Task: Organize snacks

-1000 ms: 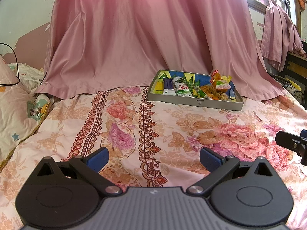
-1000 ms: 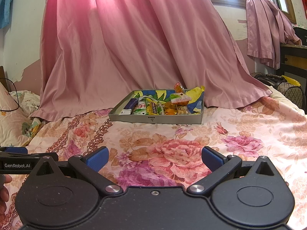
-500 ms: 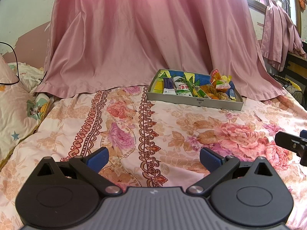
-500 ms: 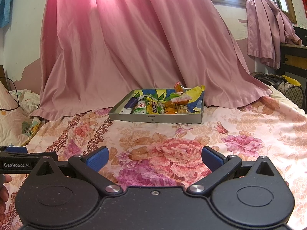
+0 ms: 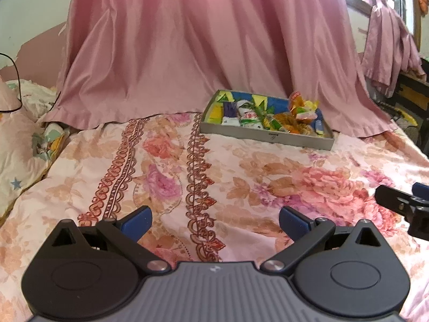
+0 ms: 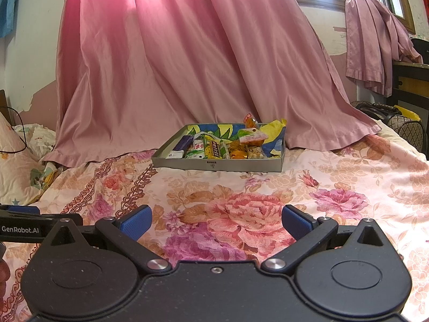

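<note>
A shallow grey tray (image 5: pixel 265 134) (image 6: pixel 214 165) sits at the far side of the flowered bedspread, in front of the pink curtain. It holds several snack packets (image 5: pixel 270 118) (image 6: pixel 222 147), green, yellow, orange and purple. My left gripper (image 5: pixel 215 221) is open and empty, low over the bedspread, well short of the tray. My right gripper (image 6: pixel 217 221) is open and empty too, also well short of the tray. Each gripper's side shows at the edge of the other's view.
A pink curtain (image 5: pixel 203 43) hangs down onto the bed behind the tray. A pillow (image 5: pixel 16 145) lies at the left edge. A dark cabinet (image 6: pixel 410 77) and a bag (image 6: pixel 402 126) stand at the right, past the bed's edge.
</note>
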Demonstrator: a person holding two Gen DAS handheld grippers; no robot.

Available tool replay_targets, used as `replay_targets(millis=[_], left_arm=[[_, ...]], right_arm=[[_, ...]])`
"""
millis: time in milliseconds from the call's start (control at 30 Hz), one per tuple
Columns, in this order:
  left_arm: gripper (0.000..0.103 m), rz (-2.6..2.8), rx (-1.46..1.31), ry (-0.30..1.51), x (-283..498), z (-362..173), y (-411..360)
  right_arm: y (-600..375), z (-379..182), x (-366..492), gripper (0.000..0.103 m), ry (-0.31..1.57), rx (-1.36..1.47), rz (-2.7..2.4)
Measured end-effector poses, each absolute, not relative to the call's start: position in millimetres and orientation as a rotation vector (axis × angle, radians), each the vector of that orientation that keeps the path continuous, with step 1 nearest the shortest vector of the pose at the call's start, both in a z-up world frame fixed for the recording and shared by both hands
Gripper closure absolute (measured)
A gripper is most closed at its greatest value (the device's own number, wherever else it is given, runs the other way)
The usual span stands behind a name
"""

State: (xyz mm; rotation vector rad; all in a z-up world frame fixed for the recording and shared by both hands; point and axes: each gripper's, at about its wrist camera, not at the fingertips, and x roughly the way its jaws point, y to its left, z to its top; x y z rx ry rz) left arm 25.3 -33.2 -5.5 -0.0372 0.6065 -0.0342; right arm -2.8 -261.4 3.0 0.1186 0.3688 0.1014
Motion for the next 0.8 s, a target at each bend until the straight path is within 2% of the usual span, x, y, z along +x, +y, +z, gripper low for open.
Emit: replay_targets(millis=[800], left_arm=[[0.0,-0.023,-0.066,0.561,23.4,-1.3,-23.7]], right_arm=[[-260.0,-0.2,-3.9,0.001,0.374,0.115,0.104]])
